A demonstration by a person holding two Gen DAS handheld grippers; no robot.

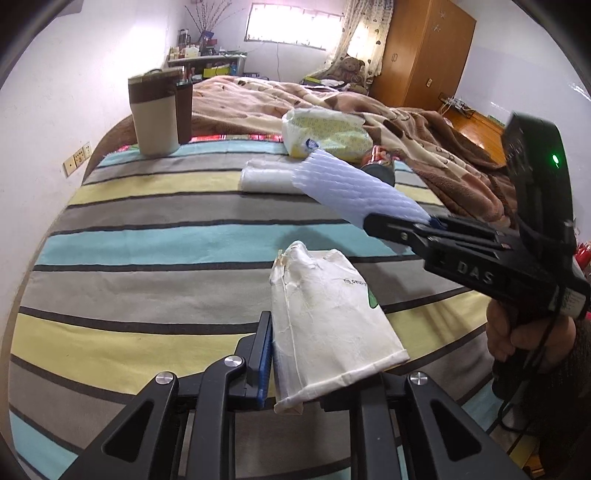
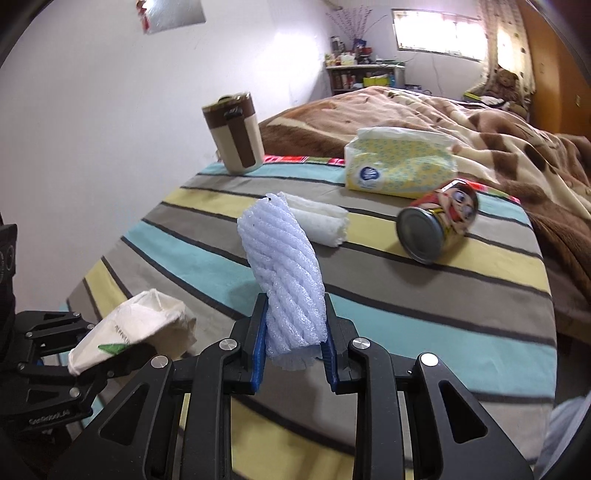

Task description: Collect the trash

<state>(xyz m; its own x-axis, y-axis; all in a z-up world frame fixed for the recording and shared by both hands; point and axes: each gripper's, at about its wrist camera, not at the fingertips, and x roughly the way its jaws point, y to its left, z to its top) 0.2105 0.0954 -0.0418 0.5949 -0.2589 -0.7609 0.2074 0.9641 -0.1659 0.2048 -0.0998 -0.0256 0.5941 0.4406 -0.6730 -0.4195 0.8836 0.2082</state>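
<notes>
1. Nearest in the left wrist view, the left gripper (image 1: 321, 365) is clamped on a crushed white paper cup (image 1: 328, 325), which lies flattened between the jaws with its open rim toward the camera and its base pointing away. The right wrist view shows the same pair at the near left: left gripper (image 2: 107, 354) with the paper cup (image 2: 129, 332) held above the bedspread.

2. Nearest in the right wrist view, the right gripper (image 2: 293, 354) is closed on a pale blue foam net sleeve (image 2: 284, 273); the blue finger pads (image 2: 258, 354) press its lower end and the sleeve stands up out of the jaws. In the left wrist view the right gripper (image 1: 402, 227) comes in from the right, a hand (image 1: 524, 332) on its grip, with the foam net sleeve (image 1: 351, 188) jutting left and away.

3. Both grippers hang over a striped bedspread (image 2: 443, 314) in blue, grey and yellow.

4. Further off, a white foam piece (image 2: 321, 218) lies on the bedspread just behind the sleeve. To its right a printed can (image 2: 439, 221) lies on its side, metal end facing near.

5. Beyond these sits a yellow tissue pack (image 2: 399, 162), at the edge of a brown blanket (image 2: 517, 129).

6. At the far left edge of the bedspread stands a brown and cream lidded container (image 2: 236, 136).

7. Farthest, a shelf (image 2: 365, 70) with bottles stands against the wall by a bright window (image 2: 439, 29).
</notes>
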